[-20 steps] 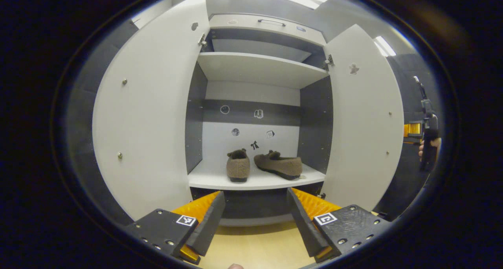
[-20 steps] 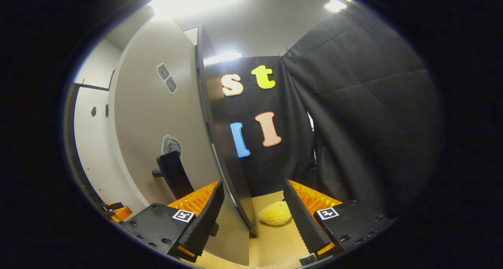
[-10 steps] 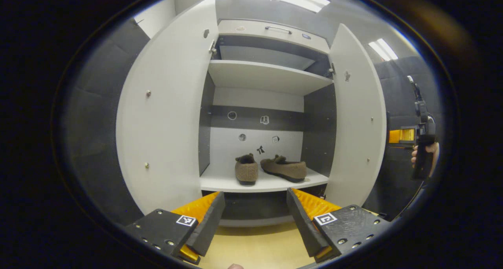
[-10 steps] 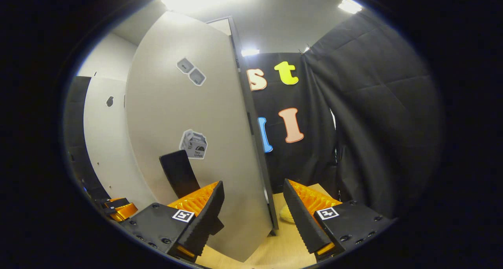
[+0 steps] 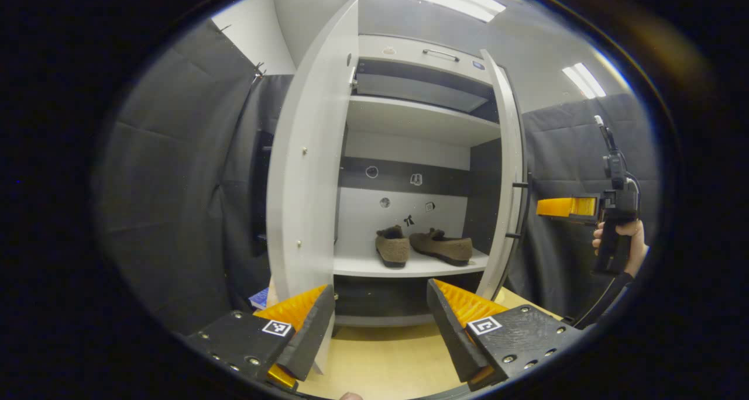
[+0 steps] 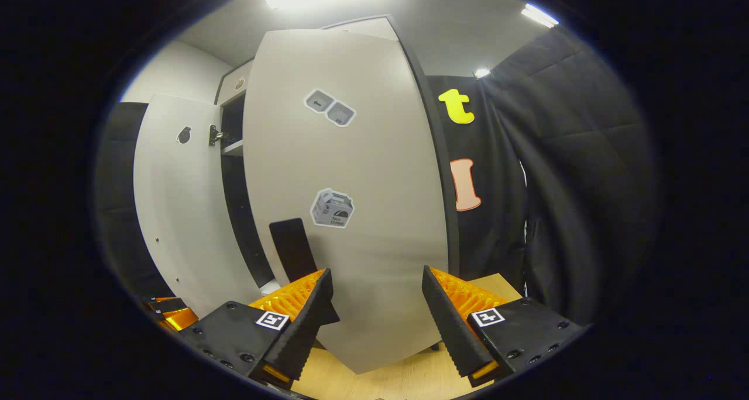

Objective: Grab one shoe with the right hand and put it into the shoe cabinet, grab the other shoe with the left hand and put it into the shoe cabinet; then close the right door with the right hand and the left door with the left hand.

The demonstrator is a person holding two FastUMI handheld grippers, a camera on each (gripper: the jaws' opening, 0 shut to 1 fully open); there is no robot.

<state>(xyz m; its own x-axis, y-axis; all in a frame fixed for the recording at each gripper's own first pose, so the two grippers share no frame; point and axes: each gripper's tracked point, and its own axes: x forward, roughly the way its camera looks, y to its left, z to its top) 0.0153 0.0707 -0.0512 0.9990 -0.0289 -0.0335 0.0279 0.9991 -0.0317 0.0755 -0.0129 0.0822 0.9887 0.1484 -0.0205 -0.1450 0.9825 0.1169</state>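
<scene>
You are sitting past the loading: both brown slippers (image 5: 422,247) are resting on the cabinet shelf (image 5: 409,266) (toes apart). Both grippers' fingers are gaping wide and empty, the right gripper (image 6: 374,312) facing the right door (image 6: 351,213), the left gripper (image 5: 380,324) near the left door (image 5: 304,172); both doors are standing open.

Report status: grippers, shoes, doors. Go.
Left gripper open, right gripper open, both empty. Both shoes on cabinet shelf. Right door part-swung, left door open. Nothing blocking.

The left tongs (image 5: 380,324) point level ahead, fingers spread wide with nothing between them. The right tongs (image 6: 377,312) are spread just as wide and empty. Far right in the left gripper view, a hand (image 5: 620,239) grips the right tongs' upright handle.
</scene>
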